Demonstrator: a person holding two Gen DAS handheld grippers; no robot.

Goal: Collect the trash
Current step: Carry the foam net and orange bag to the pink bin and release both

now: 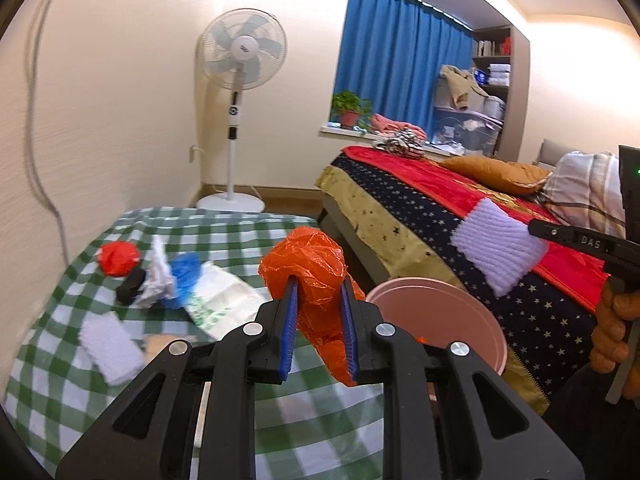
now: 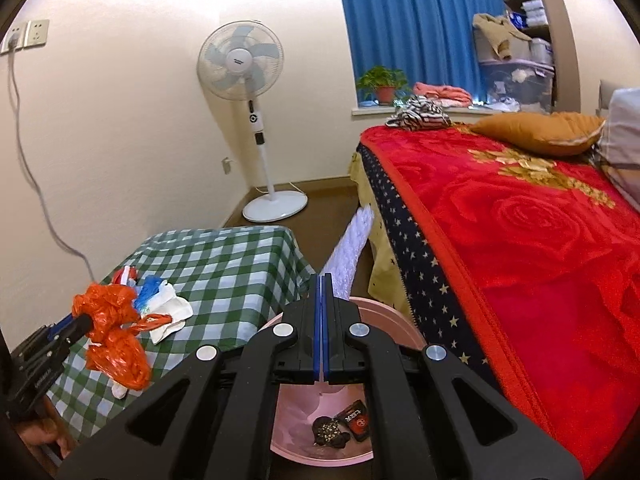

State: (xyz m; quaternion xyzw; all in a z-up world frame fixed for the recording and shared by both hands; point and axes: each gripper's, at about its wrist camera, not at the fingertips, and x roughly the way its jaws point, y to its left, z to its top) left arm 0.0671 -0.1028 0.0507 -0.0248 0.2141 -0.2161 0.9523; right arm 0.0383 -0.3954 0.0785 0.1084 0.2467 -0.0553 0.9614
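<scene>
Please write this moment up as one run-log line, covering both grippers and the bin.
left gripper: shut on orange plastic bag | right gripper: shut on white ribbed pad | pink bin: below right gripper, holds dark scraps

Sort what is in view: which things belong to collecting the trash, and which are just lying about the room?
Part of the job:
- orange plastic bag, held in the left gripper
- white ribbed piece, held in the right gripper
- pink bin
- litter left on the checked tablecloth: red wad, blue plastic

Just lying about:
- standing fan
- potted plant
- orange pillow
- red blanket
</scene>
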